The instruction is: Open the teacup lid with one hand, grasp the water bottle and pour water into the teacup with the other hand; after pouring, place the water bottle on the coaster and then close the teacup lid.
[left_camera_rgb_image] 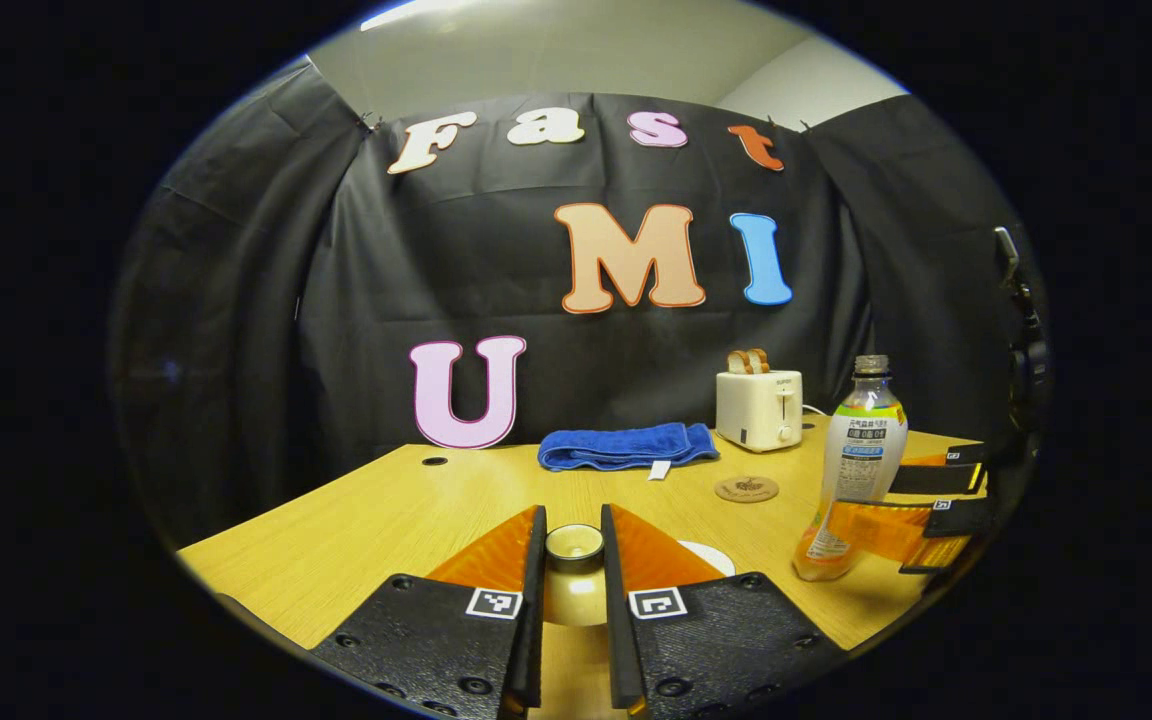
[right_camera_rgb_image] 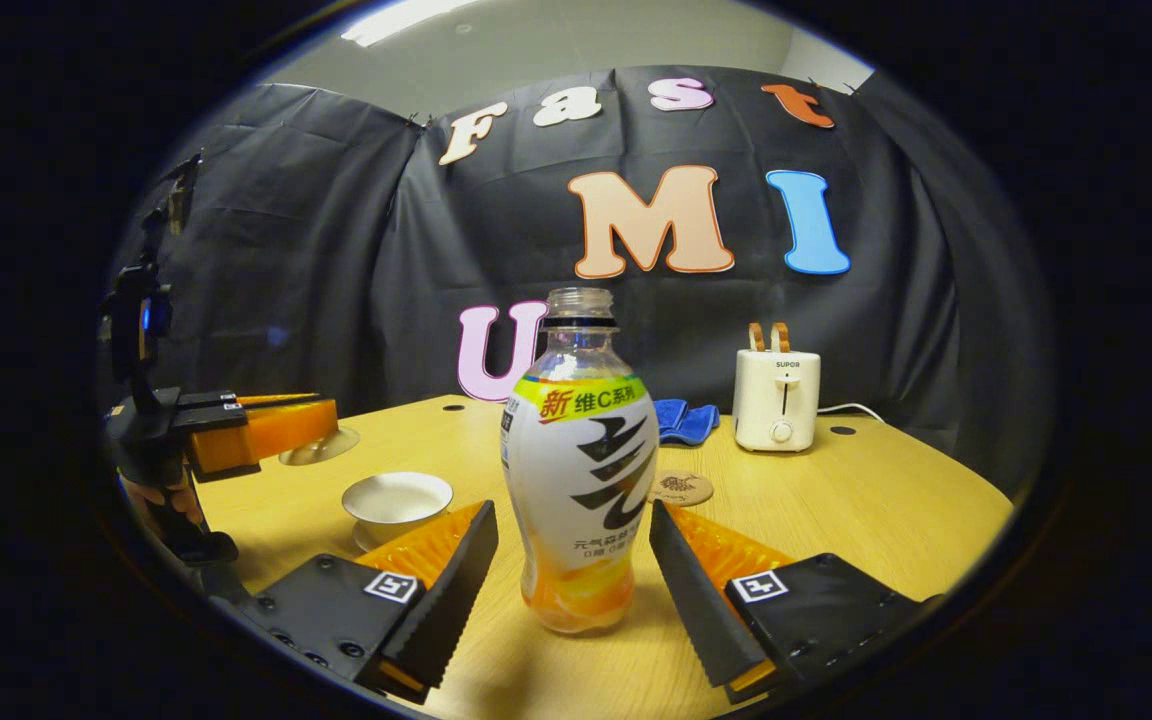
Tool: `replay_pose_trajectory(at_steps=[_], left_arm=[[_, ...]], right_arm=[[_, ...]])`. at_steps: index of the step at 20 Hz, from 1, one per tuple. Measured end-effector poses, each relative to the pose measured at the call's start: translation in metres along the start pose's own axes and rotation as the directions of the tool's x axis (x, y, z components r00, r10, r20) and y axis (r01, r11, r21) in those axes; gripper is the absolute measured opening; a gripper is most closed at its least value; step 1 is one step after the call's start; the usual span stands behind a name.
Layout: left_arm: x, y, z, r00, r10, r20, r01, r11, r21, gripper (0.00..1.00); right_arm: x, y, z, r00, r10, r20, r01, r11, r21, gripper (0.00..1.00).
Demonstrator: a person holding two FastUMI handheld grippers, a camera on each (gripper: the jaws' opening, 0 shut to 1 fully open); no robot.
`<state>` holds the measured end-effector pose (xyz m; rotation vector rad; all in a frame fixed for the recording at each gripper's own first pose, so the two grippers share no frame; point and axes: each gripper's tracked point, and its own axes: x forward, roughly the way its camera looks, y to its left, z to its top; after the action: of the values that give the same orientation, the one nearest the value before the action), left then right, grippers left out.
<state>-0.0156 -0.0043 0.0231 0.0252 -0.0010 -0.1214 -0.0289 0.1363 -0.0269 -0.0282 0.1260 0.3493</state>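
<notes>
The bottle (right_camera_rgb_image: 581,470) stands upright on the counter (right_camera_rgb_image: 886,510), its long axis vertical, dead ahead of the right hand-held gripper (right_camera_rgb_image: 574,575) and between that gripper's spread fingers. Neither finger touches it: there is a clear gap on each side, so the grasp is lined up but not yet made. Its cap is off and a little orange liquid sits in the bottom.

The left hand-held gripper (left_camera_rgb_image: 573,560) is pinching the lid (left_camera_rgb_image: 574,560) by its knob, fingers drawn close on either side. In the right gripper view the lid hangs under that gripper as a shallow disc, lifted off and held to the side, well above the counter. The teacup (right_camera_rgb_image: 397,500) stands open on its saucer, just left of the right gripper's left finger and near the bottle.

So the right hand is plainly the nearer one for the bottle, and the coming move turns on closing straight inward on the bottle's waist (the narrower part, where the serrated pads should bite best).

The right gripper is held level and low, pointing across the counter; the left is held level too, raised, with a hand (right_camera_rgb_image: 164,500) on its grip below. The coaster (right_camera_rgb_image: 681,489) lies behind the bottle, toward the toaster (right_camera_rgb_image: 777,398), with a blue towel (right_camera_rgb_image: 686,418) farther back.
</notes>
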Motion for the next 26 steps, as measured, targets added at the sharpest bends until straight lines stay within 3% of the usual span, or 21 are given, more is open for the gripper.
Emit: replay_pose_trajectory(at_steps=[1, 5, 10, 14, 17, 23, 26], left_arm=[[0.001, 0.003, 0.000, 1.000, 0.006, 0.001, -0.006, 1.000, 0.002, 0.24], [0.000, 0.010, -0.001, 1.000, 0.020, 0.001, -0.020, 1.000, 0.005, 0.24], [0.004, 0.020, -0.005, 0.999, 0.035, -0.011, -0.035, 0.999, -0.015, 0.24], [0.004, 0.030, -0.005, 0.999, 0.050, -0.013, -0.050, 0.999, -0.020, 0.24], [0.002, 0.043, -0.002, 0.998, 0.067, 0.000, -0.067, 0.997, -0.024, 0.24], [-0.007, 0.061, -0.008, 0.996, 0.092, -0.004, -0.092, 0.996, -0.011, 0.24], [-0.013, 0.071, -0.013, 0.994, 0.106, -0.007, -0.106, 0.994, -0.013, 0.24]], right_arm=[[0.002, -0.001, 0.001, 1.000, -0.011, -0.004, 0.011, 1.000, -0.003, 0.96], [0.008, -0.005, 0.003, 1.000, -0.018, -0.013, 0.018, 1.000, 0.003, 0.68], [0.012, -0.012, 0.018, 0.999, -0.037, -0.006, 0.036, 0.985, -0.166, 0.71], [0.017, -0.011, 0.026, 0.998, -0.050, 0.027, 0.056, 0.933, -0.355, 0.69], [0.032, -0.006, 0.021, 0.999, -0.051, 0.012, 0.051, 0.869, -0.493, 0.68], [0.039, 0.005, 0.003, 0.998, -0.055, 0.009, 0.045, 0.702, -0.711, 0.69], [0.041, 0.004, 0.008, 0.997, -0.071, 0.039, 0.072, 0.567, -0.821, 0.70]])
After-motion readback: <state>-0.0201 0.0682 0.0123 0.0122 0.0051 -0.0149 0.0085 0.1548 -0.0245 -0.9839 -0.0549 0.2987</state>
